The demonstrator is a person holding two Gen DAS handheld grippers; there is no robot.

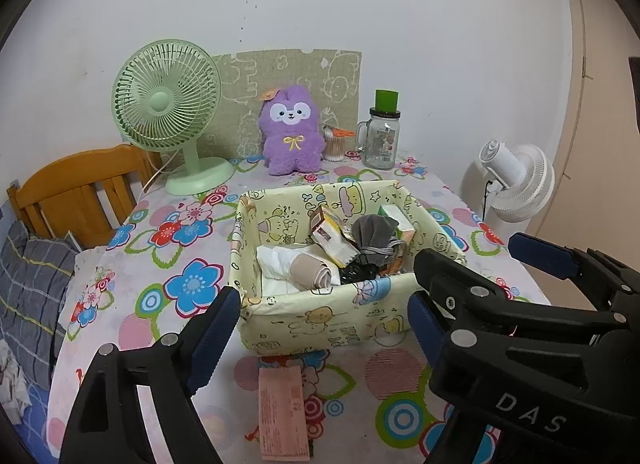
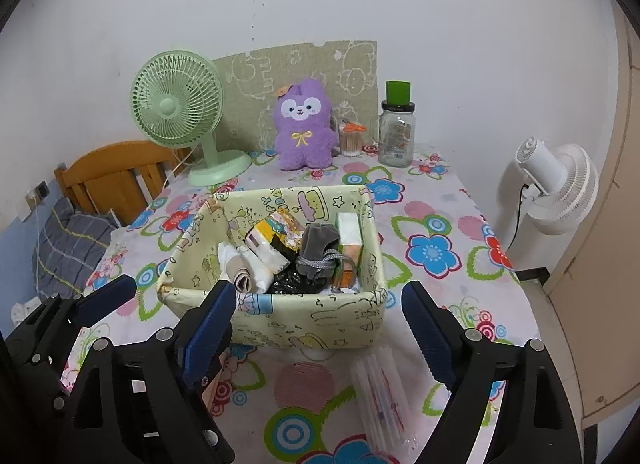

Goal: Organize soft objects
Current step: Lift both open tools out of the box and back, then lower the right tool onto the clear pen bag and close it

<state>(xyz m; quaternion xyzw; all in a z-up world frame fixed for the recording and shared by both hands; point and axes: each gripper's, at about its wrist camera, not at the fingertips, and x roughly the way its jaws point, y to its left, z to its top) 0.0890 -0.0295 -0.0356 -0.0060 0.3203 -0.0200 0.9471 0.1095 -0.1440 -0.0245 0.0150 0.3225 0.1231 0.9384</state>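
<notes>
A pale yellow fabric basket (image 1: 320,318) (image 2: 312,322) stands mid-table. It holds a grey drawstring pouch (image 1: 374,234) (image 2: 318,242), a beige roll (image 1: 310,270) (image 2: 244,280), white folded cloth (image 1: 276,260), snack packets and a small box. A purple plush toy (image 1: 292,132) (image 2: 306,126) sits upright at the back. A pink packet (image 1: 282,410) lies in front of the basket, below my open, empty left gripper (image 1: 320,328). My right gripper (image 2: 318,328) is open and empty, just before the basket; it also shows in the left wrist view (image 1: 476,276).
A green desk fan (image 1: 168,112) (image 2: 180,112) stands back left. A glass jar with green lid (image 1: 382,136) (image 2: 396,132) and a cotton swab tub (image 2: 351,140) stand back right. A clear plastic packet (image 2: 382,396) lies front right. A wooden headboard (image 1: 76,192) and white fan (image 2: 556,188) flank the table.
</notes>
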